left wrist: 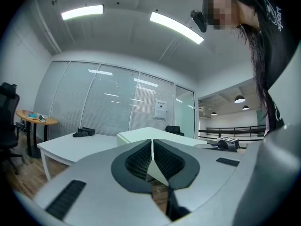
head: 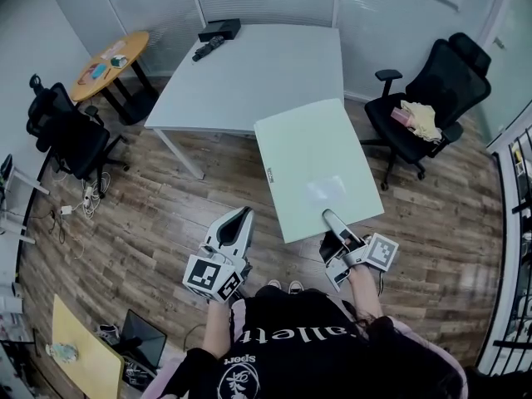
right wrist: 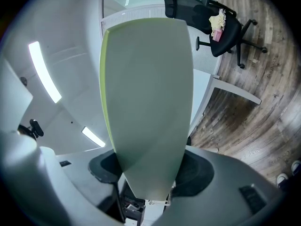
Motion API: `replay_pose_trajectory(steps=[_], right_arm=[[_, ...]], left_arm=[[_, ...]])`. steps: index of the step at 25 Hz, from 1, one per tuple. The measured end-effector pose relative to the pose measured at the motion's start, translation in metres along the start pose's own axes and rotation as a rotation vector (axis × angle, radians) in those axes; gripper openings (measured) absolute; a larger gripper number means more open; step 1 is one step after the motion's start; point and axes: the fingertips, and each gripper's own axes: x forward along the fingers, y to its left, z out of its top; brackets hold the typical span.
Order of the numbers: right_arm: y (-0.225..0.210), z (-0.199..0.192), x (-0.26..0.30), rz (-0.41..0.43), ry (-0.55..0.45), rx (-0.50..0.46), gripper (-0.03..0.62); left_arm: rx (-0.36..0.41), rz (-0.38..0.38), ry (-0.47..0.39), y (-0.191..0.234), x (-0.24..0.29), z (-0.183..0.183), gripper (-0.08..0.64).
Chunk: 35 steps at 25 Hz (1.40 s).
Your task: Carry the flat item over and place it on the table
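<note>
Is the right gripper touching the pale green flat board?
Touching. The right gripper view shows the board clamped between the two jaws of the right gripper, pressed on both faces.

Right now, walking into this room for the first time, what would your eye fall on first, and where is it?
The large pale green flat board stands out, gripped at its near edge by the right hand-held gripper and held over the wooden floor, its far end by the white table. The left hand-held gripper is shut and empty beside it. A black office chair with a cloth on its seat stands at the right.
</note>
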Motion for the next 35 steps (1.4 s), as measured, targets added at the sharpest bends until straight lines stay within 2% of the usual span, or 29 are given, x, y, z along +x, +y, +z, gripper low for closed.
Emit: replay_pose_trajectory(steps=[11,19,26,35], right_arm=[[-0.008,0.003,-0.016,0.001,0.038,0.013,0.288],[-0.019,0.006,0.005,-0.011,0.057,0.024,0.288],[-0.032,0.024,0.047,-0.033,0.029,0.037,0.288],[-0.049,0.052,0.136,-0.056,-0.011,0.044,0.288]], left_arm=[[-0.014,0.048,0.015,-0.014,-0.001,-0.015,0.032],[-0.008,0.067,0.030,0.002,0.006,-0.015,0.032],[-0.015,0.034,0.043,0.044,0.041,-0.018,0.032],[-0.001,-0.035,0.048,0.128,0.105,0.001,0.032]])
